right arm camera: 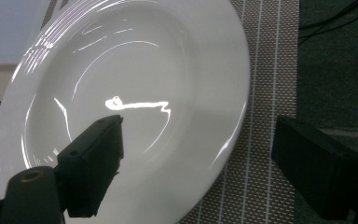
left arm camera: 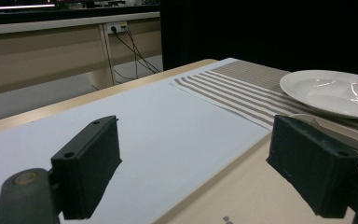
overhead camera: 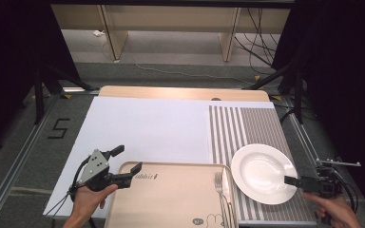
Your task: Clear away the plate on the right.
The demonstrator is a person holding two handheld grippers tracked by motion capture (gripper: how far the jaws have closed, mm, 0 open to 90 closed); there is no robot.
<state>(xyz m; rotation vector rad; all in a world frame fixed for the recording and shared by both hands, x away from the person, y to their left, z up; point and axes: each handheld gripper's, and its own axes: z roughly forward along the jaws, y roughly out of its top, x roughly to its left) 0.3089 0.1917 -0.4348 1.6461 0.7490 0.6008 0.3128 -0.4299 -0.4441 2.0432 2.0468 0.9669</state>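
We see the white plate (overhead camera: 263, 173) lying on the striped mat (overhead camera: 247, 128), just beside the tan tray (overhead camera: 171, 199) that holds a fork (overhead camera: 220, 186). Our right tongs (overhead camera: 298, 182) gape wide at the plate's near rim, seemingly straddling it, gripping nothing. Our left tongs (overhead camera: 127, 160) hang open over the tray's corner, empty.

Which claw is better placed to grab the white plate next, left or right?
Right. The right claw is open at the white plate, its jaws straddling the near rim. The left claw is open over the tray corner, across the tray from the plate.
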